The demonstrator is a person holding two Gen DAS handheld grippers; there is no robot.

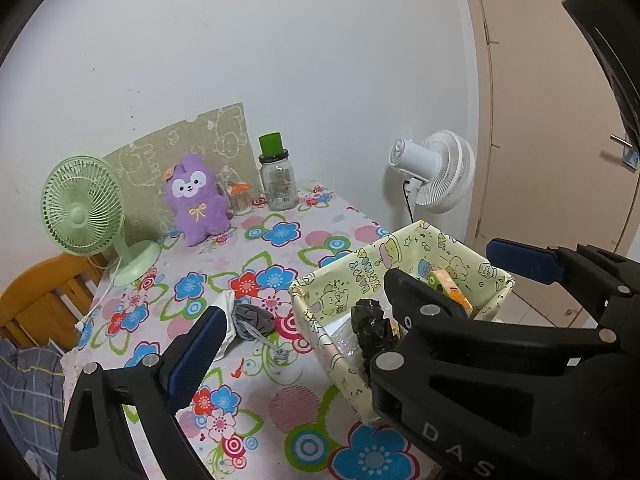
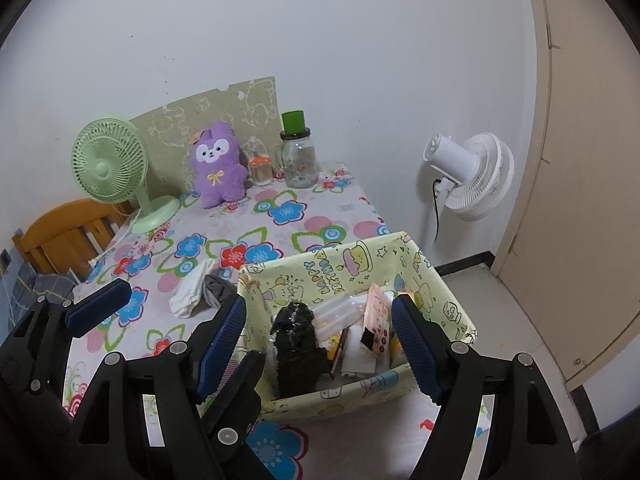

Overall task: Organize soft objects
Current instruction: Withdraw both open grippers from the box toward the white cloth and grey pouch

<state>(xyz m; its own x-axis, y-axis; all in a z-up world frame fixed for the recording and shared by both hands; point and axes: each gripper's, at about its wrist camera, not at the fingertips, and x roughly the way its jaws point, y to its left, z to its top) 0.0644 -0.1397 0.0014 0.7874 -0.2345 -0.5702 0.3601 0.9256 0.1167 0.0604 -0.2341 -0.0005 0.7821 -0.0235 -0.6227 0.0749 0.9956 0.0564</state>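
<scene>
Presently noted: left gripper (image 1: 356,284) and right gripper (image 2: 320,340) both with jaws apart, nothing between the pads, poised above the near end of the floral-patterned tabletop (image 1: 280,400).

Pale yellow cartoon-printed storage box (image 2: 352,268) standing at the near right of the tabletop, already part filled: crumpled black plastic bag (image 2: 296,340), clear plastic packets (image 2: 340,308), a pink printed pouch (image 2: 378,316) and folded white cloth (image 2: 358,360) seen inside. Contents loosely piled rather than sorted.

Still outside the box: small folded white cloth (image 2: 190,294) and crumpled grey fabric piece with drawcord (image 1: 254,320), lying touching one another on the tabletop just left of the box. Left gripper's near finger overlapping the white cloth in its own view; contact not confirmable.

Purple plush toy with white face and yellow bow (image 1: 198,200) sitting upright at the far end against the wall panel, well apart from the box, between the mint-green desk fan (image 1: 86,212) and the clear glass jar with green cap (image 1: 278,180).

Assessed progress: roughly midway. Some soft items stowed; two cloth items and possibly the plush toy outstanding. Nearest candidates for next pickup judged to be the white and grey fabrics, lying within easy reach of the left gripper.
</scene>
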